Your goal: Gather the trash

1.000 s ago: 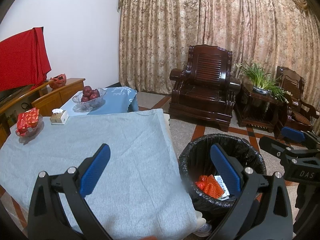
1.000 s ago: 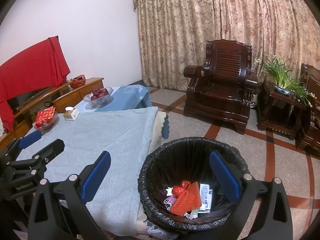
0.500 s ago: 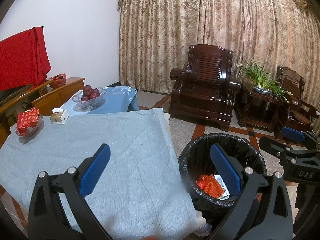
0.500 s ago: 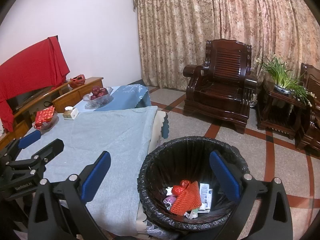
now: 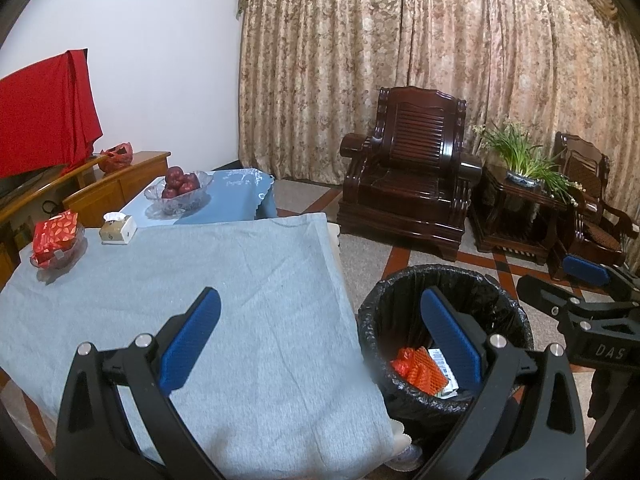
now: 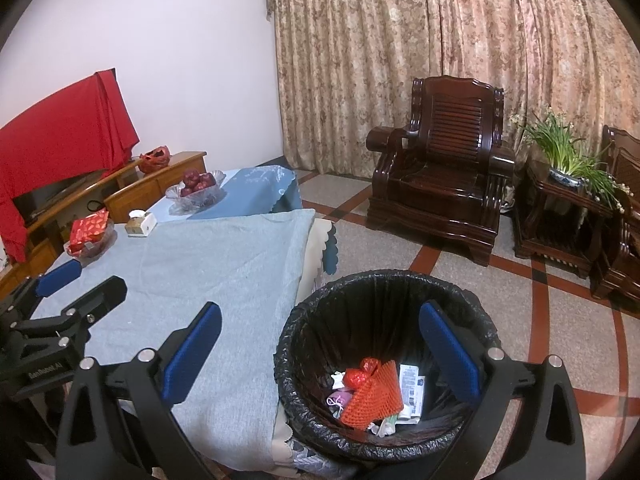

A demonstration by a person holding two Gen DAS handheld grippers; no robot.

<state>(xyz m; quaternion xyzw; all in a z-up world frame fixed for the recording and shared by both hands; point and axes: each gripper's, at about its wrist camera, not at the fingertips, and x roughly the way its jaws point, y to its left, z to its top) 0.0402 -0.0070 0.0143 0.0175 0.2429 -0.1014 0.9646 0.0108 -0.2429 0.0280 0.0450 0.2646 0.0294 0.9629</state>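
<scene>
Now, both tongs wide, empty.
Left tongs (image 5: pixel 320 336) over bench (image 5: pixel 248 280) edge; right tongs (image 6: pixel 320 352) above bin (image 6: pixel 384 364), trash (image 6: pixel 372 396) inside.

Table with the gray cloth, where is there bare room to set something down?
The gray cloth is bare between both grippers and the tissue box. The far left corner is crowded: red packet dish, tissue box, apple bowl behind. The trash bin borders the right edge.
</scene>
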